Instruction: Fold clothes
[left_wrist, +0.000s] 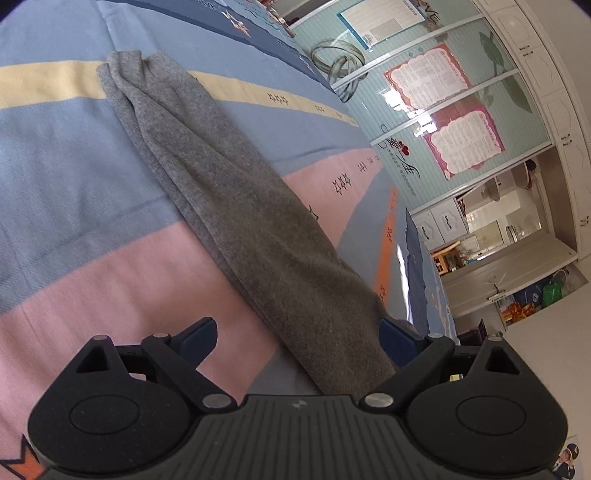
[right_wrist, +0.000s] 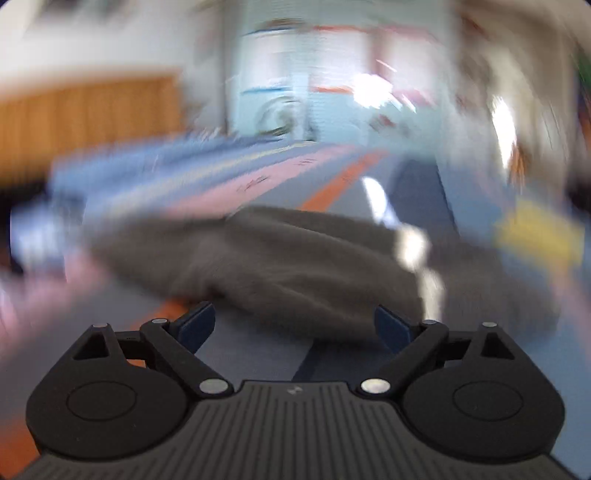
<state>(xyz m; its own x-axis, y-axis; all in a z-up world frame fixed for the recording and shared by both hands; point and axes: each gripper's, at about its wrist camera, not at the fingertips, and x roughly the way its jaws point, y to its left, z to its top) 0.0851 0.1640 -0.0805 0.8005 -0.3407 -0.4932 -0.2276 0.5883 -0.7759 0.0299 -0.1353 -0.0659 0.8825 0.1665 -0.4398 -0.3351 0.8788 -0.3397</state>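
Note:
A grey knit garment (left_wrist: 236, 206) lies as a long folded strip on a striped bedsheet (left_wrist: 74, 166), running from the far left down between my left gripper's fingers. My left gripper (left_wrist: 299, 336) is open, its blue pads wide apart, with the near end of the garment passing between them. In the blurred right wrist view the same grey garment (right_wrist: 280, 266) lies bunched just ahead of my right gripper (right_wrist: 295, 325), which is open and empty above the sheet (right_wrist: 258, 354).
The bed's far edge meets a pale green wall with posters (left_wrist: 428, 77). White cabinets (left_wrist: 517, 236) and a doorway stand to the right. A wooden headboard (right_wrist: 85, 110) and a yellow object (right_wrist: 535, 229) show blurred in the right wrist view.

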